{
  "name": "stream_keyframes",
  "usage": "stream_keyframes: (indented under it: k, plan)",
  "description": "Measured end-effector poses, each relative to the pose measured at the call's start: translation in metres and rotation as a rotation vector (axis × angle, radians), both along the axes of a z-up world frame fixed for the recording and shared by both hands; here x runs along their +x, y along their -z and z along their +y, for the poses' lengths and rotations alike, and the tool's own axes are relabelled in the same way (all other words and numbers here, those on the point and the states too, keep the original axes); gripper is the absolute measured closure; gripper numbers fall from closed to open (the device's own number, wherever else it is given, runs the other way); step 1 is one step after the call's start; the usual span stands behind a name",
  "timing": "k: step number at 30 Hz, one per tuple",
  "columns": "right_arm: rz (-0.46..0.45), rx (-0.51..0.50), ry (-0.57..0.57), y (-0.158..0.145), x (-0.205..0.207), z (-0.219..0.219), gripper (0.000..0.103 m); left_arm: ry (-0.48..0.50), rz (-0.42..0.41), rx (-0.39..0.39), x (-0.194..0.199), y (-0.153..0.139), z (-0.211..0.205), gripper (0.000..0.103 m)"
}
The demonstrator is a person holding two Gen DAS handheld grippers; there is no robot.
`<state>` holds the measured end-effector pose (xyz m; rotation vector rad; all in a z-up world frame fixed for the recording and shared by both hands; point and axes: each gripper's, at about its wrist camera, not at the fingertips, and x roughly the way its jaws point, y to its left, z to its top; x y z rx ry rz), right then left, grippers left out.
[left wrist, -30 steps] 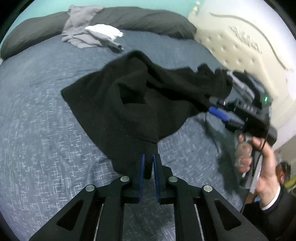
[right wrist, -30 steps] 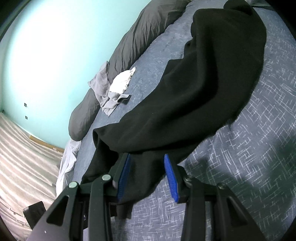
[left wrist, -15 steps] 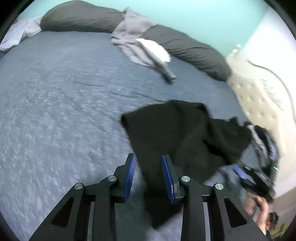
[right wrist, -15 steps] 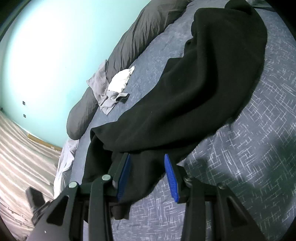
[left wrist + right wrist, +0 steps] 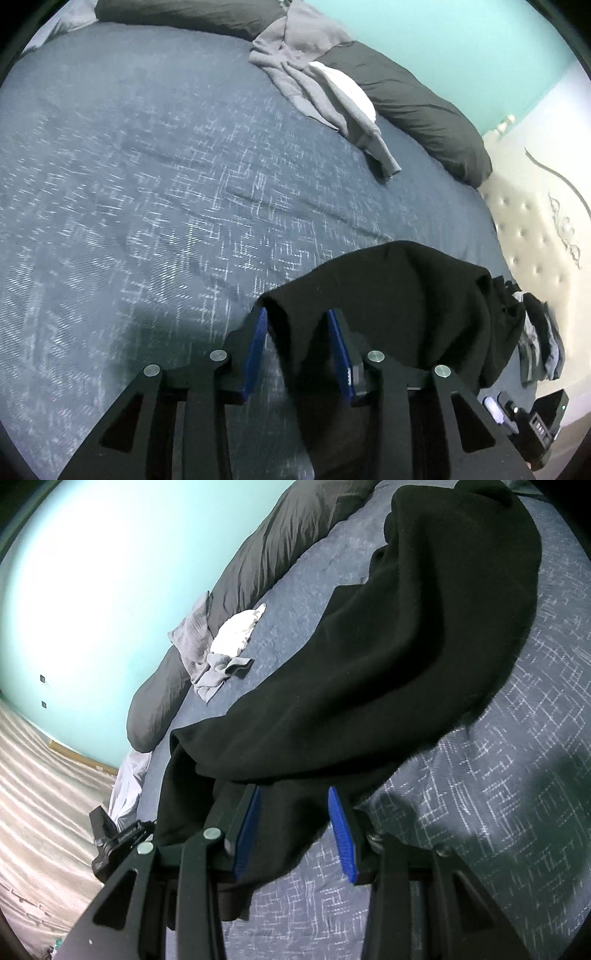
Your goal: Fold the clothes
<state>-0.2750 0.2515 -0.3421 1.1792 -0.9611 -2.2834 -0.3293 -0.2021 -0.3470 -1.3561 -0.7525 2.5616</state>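
A black garment [image 5: 406,302] lies bunched on the blue patterned bedspread [image 5: 166,192]. Its near edge runs down between the blue pads of my left gripper [image 5: 299,350], which is open and not pinching it. In the right wrist view the same black garment [image 5: 388,657] stretches in a long fold across the bed. Its lower hem hangs between the spread fingers of my right gripper [image 5: 293,834], which is open too. The garment's underside and far end are hidden.
A grey garment [image 5: 306,74] and a white cloth [image 5: 347,88] lie by the dark grey pillows [image 5: 417,107]. A cream tufted headboard [image 5: 535,229] and a small pile of clothes [image 5: 539,343] stand to the right. Striped floor [image 5: 44,775] lies beyond the bed's edge.
My left gripper was shut on the black garment, then opened and let it go; the garment dropped onto the bed. The left view has swung left. My right gripper stayed open, almost still.
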Motion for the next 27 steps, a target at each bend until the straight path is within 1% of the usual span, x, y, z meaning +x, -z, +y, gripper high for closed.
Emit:
stream_keyframes:
  k: [1,2,3,4,6,9,15,25,27]
  plan:
    - [-0.002,0.001,-0.003,0.001,-0.001,-0.001,0.065,0.006,0.003,0.0,-0.002,0.0,0.002,0.067]
    - [-0.003,0.002,-0.005,0.001,-0.001,-0.002,0.065,0.013,0.007,-0.002,-0.003,0.0,0.004,0.071]
    - [-0.004,0.004,-0.008,0.002,-0.002,-0.004,0.065,0.02,0.01,-0.005,-0.005,0.0,0.006,0.084]
    - [-0.005,0.005,-0.01,0.002,-0.002,-0.005,0.065,0.027,0.014,-0.007,-0.007,0.0,0.008,0.087]
    - [-0.005,0.007,-0.014,0.002,-0.003,-0.007,0.065,0.038,0.024,-0.012,-0.009,-0.002,0.012,0.098]
    - [-0.004,0.01,-0.019,0.002,-0.003,-0.009,0.065,0.038,0.052,-0.031,-0.006,-0.012,0.013,0.1]
    - [-0.007,0.013,-0.02,0.003,-0.004,-0.013,0.065,-0.02,0.137,-0.066,0.001,-0.06,-0.009,0.1]
    - [-0.003,0.016,-0.028,0.004,-0.004,-0.017,0.065,-0.106,0.207,-0.141,-0.014,-0.142,-0.069,0.1]
    - [-0.002,0.018,-0.03,0.004,-0.005,-0.019,0.065,-0.115,0.212,-0.165,-0.018,-0.153,-0.078,0.1]
